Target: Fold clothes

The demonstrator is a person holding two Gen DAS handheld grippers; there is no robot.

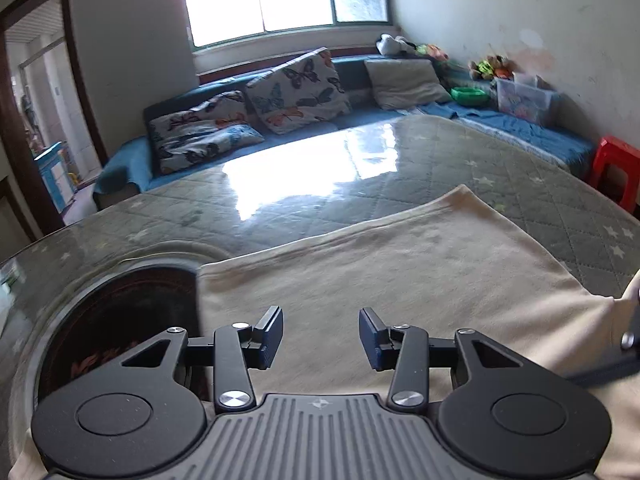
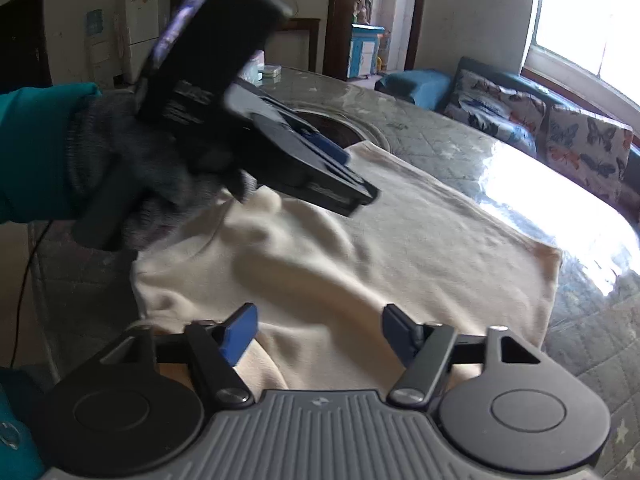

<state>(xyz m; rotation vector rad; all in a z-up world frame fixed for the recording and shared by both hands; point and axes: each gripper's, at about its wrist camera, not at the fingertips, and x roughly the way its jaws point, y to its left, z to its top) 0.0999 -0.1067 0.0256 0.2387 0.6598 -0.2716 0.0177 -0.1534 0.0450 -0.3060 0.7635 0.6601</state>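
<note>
The left gripper (image 1: 320, 334), a black two-finger tool with blue pads, has its jaws parted about halfway with nothing between them; they hang just above the cream-coloured soft cotton garment (image 1: 400, 264), pads clear of the cloth. The right gripper (image 2: 318, 336) is the same sort of tool, its jaws standing wider, and it too grips nothing; cream fabric lies under and between its fingers but I see no pinch.

The garment is spread across the round glass-topped table with the grey quilted star-print cover (image 1: 500, 160). Its far edge lies fairly straight and flat, but the part nearest the person is rumpled into soft ridges. One corner sits beside the dark circular recess in the tabletop (image 1: 120, 320).

From the right-hand view the left gripper is held in a hand in a dark grey knitted glove (image 2: 132, 184) with a teal sleeve (image 2: 36, 148) behind it, angled down at the bunched cloth.

I would say the step is choosing where to take hold for the next fold. To do it well, each gripper should drop onto a single layer at the near edge, well apart from one another, close firmly, then lift together and evenly so the fold line stays straight. Smoothing those ridges first would help. The glass looks slick, so a lopsided pull may drag the whole garment.
</note>
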